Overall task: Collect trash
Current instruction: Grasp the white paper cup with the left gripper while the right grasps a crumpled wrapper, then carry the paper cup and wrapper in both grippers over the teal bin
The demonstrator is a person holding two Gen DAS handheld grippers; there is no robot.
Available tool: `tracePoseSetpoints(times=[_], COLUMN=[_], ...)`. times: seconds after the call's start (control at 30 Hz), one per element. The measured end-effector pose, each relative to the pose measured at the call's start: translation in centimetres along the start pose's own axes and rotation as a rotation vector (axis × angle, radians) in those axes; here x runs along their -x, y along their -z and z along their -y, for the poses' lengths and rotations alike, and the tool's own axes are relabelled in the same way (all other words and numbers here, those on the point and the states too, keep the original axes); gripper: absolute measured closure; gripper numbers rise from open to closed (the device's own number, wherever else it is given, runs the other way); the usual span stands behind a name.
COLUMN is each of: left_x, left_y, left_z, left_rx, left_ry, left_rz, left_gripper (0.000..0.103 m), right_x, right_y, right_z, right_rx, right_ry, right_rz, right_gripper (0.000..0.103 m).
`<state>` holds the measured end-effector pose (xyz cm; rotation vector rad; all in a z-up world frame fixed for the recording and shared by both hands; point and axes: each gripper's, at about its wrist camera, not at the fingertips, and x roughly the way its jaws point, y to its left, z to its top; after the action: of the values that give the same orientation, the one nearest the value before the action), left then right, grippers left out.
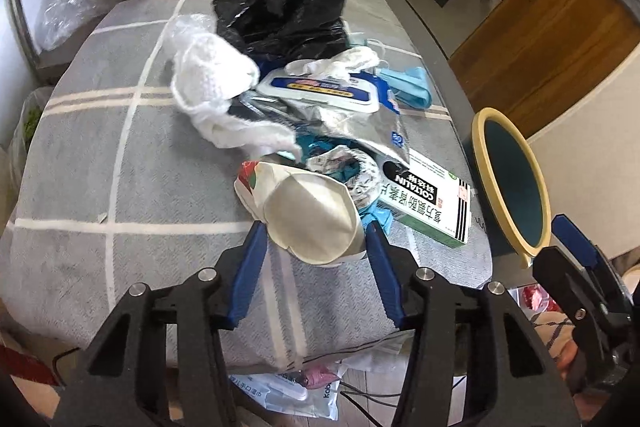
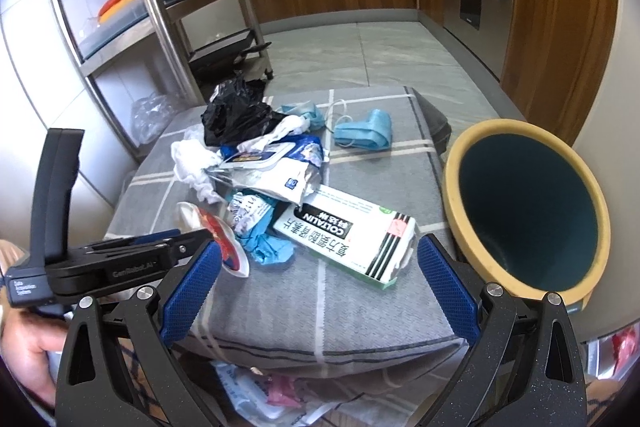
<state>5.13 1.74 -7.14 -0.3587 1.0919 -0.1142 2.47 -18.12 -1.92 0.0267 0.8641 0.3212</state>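
- The left tongs (image 1: 316, 231) are sitting wide around the white cup mask (image 1: 312, 219).
- The right tongs (image 2: 320, 259) are gaping wide, with the medicine box (image 2: 344, 231) lying just beyond, beside the bin (image 2: 456, 163).

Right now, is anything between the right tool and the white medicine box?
Nothing visible is. The right tool is open and the white medicine box with black stripes lies straight ahead on the grey checked cushion, with only bare cushion between. The teal bin with a yellow rim stands beside it.

Grey cushion (image 2: 360, 307) (white plaid lines); blue fingers (image 2: 192, 291); black bag (image 1: 280, 11).
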Motion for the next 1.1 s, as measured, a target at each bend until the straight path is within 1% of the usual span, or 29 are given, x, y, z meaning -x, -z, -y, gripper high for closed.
tracePoseSetpoints(times=[0.13, 0.17, 0.2, 0.3, 0.43, 0.57, 0.67, 0.73, 0.8, 0.87, 0.93, 1.0, 1.03, 1.07, 1.1], left_x=[0.9, 1.2, 1.6, 1.9, 2.0, 2.4, 2.8, 3.0, 3.2, 3.4, 3.8, 4.4, 4.6, 4.9, 5.2], left_y=[0.2, 0.1, 0.1, 0.0, -0.1, 0.0, 0.1, 0.1, 0.2, 0.2, 0.3, 0.2, 0.2, 0.1, 0.1], left_z=[-1.4, -1.7, -1.8, -2.7, -3.1, -3.6, -4.1, -4.5, -4.7, -4.8, -5.0, -5.2, -5.2, -5.2, -5.1], left_rx=[0.059, 0.069, 0.076, 0.106, 0.118, 0.144, 0.163, 0.172, 0.178, 0.185, 0.192, 0.201, 0.203, 0.203, 0.202], left_ry=[-0.002, 0.0, -0.008, -0.003, -0.012, -0.005, -0.001, -0.002, -0.005, -0.005, -0.006, -0.006, -0.007, -0.006, -0.004], left_rz=[0.014, 0.022, 0.034, 0.039, 0.042, 0.05, 0.059, 0.065, 0.07, 0.074, 0.084, 0.102, 0.11, 0.121, 0.129], left_gripper=[0.056, 0.08, 0.082, 0.083, 0.084, 0.085, 0.085, 0.085, 0.085, 0.086, 0.086, 0.086, 0.087, 0.089, 0.103], right_x=[-1.0, -1.4, -1.6, -2.8, -4.7, -6.7, -8.1, -9.1, -10.1, -11.0, -11.6, -11.5, -11.2, -10.9, -10.6], right_y=[-0.1, -0.2, -0.2, -0.2, -0.3, -0.6, -0.7, -0.8, -0.9, -0.8, -0.6, -0.5, -0.4, -0.3, -0.3], right_z=[-0.6, -0.7, -0.9, -1.6, -2.3, -3.4, -4.2, -4.6, -4.8, -4.9, -5.1, -5.1, -5.2, -5.2, -5.1], right_rx=[0.016, 0.021, 0.024, 0.044, 0.056, 0.095, 0.12, 0.126, 0.124, 0.118, 0.113, 0.101, 0.099, 0.096, 0.092], right_ry=[-0.01, -0.014, -0.018, -0.034, -0.057, -0.078, -0.082, -0.084, -0.083, -0.088, -0.095, -0.112, -0.119, -0.129, -0.137], right_rz=[-0.017, -0.022, -0.026, -0.041, -0.072, -0.096, -0.118, -0.134, -0.152, -0.173, -0.193, -0.195, -0.192, -0.189, -0.186], right_gripper=[0.006, 0.006, 0.006, 0.006, 0.006, 0.009, 0.016, 0.025, 0.03, 0.04, 0.064, 0.071, 0.071, 0.072, 0.072])
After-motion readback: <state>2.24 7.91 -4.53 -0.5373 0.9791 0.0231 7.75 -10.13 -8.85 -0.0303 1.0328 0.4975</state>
